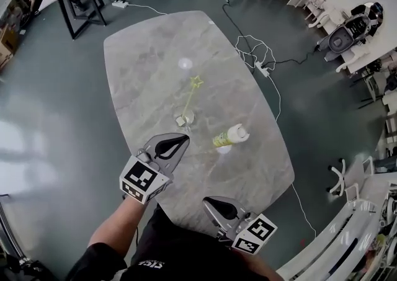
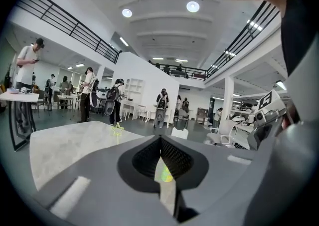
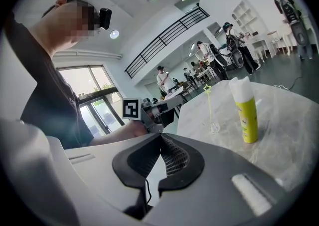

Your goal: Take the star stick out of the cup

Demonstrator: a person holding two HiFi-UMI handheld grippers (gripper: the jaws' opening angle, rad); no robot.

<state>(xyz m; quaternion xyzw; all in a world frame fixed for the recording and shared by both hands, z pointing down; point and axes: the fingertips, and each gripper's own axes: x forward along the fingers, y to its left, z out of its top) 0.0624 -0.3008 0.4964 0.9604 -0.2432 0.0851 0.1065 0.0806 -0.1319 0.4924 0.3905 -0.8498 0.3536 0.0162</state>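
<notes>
Star stick (image 1: 191, 97) leans in a clear cup (image 1: 186, 118) near the middle of the marble table (image 1: 136, 62), its yellow star tipped away from the person. Near its right stands a yellow bottle (image 1: 231, 136) with a white cap. It is plainly upright in the right gripper view, though the head view makes it seem to lean. A pale round object (image 1: 185, 63) farther off shows only from the head. Left gripper (image 1: 184, 139) hovers near the cup, jaws pressed together on nothing; its own view catches just the star's top. The right gripper (image 1: 208, 202) hangs at the near table edge — jaws likewise closed, empty.
</notes>
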